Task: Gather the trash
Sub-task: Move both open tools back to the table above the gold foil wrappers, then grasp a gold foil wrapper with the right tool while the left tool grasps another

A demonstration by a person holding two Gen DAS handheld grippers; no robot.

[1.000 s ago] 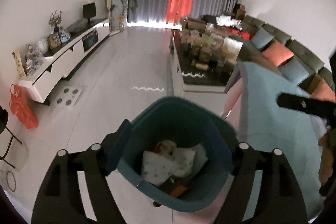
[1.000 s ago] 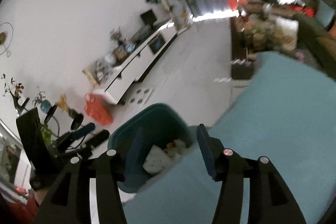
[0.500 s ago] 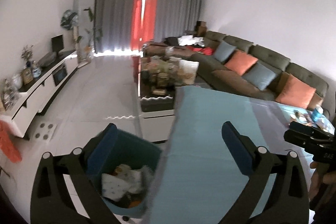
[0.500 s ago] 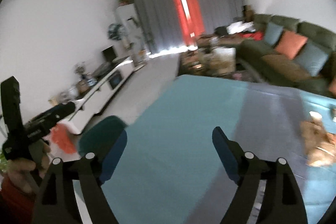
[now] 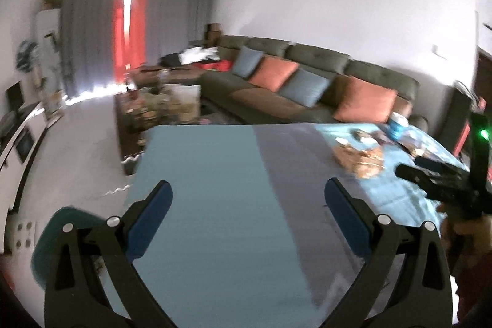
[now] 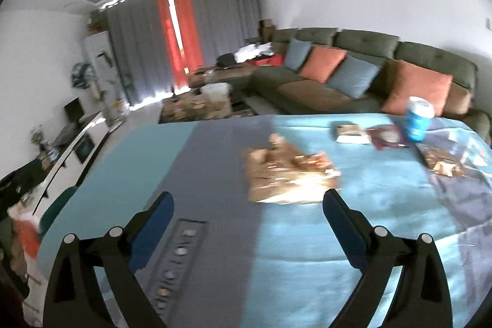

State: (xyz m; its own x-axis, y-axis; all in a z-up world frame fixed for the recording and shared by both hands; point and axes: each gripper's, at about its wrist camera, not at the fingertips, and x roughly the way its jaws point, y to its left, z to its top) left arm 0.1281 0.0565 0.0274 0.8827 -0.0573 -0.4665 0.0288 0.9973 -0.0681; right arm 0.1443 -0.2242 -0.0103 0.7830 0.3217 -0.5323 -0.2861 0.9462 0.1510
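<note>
My left gripper [image 5: 248,189] is open and holds nothing above the blue-clothed table [image 5: 215,174]. The teal trash bin [image 5: 52,232] sits low at the left, partly behind my left finger. My right gripper [image 6: 248,200] has its jaws opening with nothing between them. It hovers just short of a crumpled golden-brown wrapper [image 6: 289,174], which also lies far right in the left wrist view [image 5: 359,159]. Farther back on the cloth lie a flat white-brown packet [image 6: 350,132], a dark red packet [image 6: 387,137] and another shiny wrapper [image 6: 442,163].
A blue can [image 6: 418,119] stands upright at the table's far right. A grey strip with round buttons [image 6: 175,260] lies near my right gripper's left finger. A sofa with cushions [image 6: 353,76] runs behind the table. The bin's rim [image 6: 58,208] shows past the table's left edge.
Both grippers have swung from above the bin to the right over the table and opened wider. The bin has slid to the lower left, and the wrappers have come into view.
</note>
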